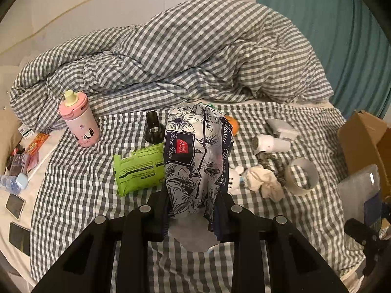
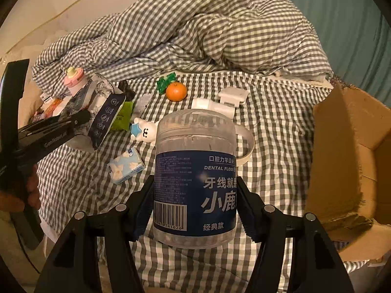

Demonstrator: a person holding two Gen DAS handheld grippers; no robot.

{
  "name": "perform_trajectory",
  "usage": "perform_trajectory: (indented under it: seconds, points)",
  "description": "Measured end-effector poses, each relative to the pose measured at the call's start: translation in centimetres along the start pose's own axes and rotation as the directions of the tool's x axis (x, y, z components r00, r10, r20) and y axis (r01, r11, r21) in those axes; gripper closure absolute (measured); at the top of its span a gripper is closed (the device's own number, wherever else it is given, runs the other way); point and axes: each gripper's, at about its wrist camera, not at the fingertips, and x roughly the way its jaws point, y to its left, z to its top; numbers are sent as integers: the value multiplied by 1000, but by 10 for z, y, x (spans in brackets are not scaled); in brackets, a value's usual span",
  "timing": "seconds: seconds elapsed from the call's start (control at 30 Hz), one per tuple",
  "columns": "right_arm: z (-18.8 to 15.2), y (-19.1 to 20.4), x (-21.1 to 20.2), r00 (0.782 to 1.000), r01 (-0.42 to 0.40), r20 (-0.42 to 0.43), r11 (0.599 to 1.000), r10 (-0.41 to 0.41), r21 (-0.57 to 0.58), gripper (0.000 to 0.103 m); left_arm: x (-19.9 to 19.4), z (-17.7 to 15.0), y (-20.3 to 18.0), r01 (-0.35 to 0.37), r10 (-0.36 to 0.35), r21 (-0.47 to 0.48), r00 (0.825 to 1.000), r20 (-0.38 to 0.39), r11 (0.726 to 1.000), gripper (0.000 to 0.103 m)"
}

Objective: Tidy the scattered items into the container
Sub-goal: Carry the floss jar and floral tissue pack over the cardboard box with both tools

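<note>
My left gripper (image 1: pixel 194 216) is shut on a floral tissue pack (image 1: pixel 195 156) and holds it above the checked bed; the pack also shows in the right wrist view (image 2: pixel 102 112). My right gripper (image 2: pixel 195 207) is shut on a clear dental floss jar (image 2: pixel 195 185) with a blue label. The cardboard box (image 2: pixel 352 151) stands open at the right, beside the jar; its flap shows in the left wrist view (image 1: pixel 366 136). Scattered on the bed are a pink bottle (image 1: pixel 79 119), a green wipes pack (image 1: pixel 139 168), an orange (image 2: pixel 176 91) and a small tissue packet (image 2: pixel 125 164).
A rumpled checked duvet (image 1: pixel 195 48) fills the back of the bed. A white bear toy (image 2: pixel 145 131), tape roll (image 1: pixel 303 175), white gadgets (image 1: pixel 273 144) and a cloth (image 1: pixel 264 180) lie mid-bed. Phones (image 1: pixel 16 205) and clutter lie at the left edge. Teal curtain (image 1: pixel 342 36) at right.
</note>
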Motion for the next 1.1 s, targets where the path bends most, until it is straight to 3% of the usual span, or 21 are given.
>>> perform_trajectory:
  seconds: [0.33, 0.57, 0.87, 1.1]
  points:
    - [-7, -10, -30, 999, 22, 48, 1000, -22, 1, 42, -28, -6, -10, -10, 10, 3, 1000, 26, 1000, 76]
    - [-10, -41, -58, 994, 53, 95, 997, -57, 48, 42, -44, -1, -42, 20, -23, 48, 999, 47, 999, 75]
    - [-22, -108, -99, 979, 124, 142, 981, -145, 147, 42, -67, 18, -130, 123, -138, 157, 986, 88, 980, 75]
    - [-43, -174, -128, 963, 188, 145, 950, -229, 247, 42, -77, 27, -211, 200, -229, 253, 969, 92, 947, 75]
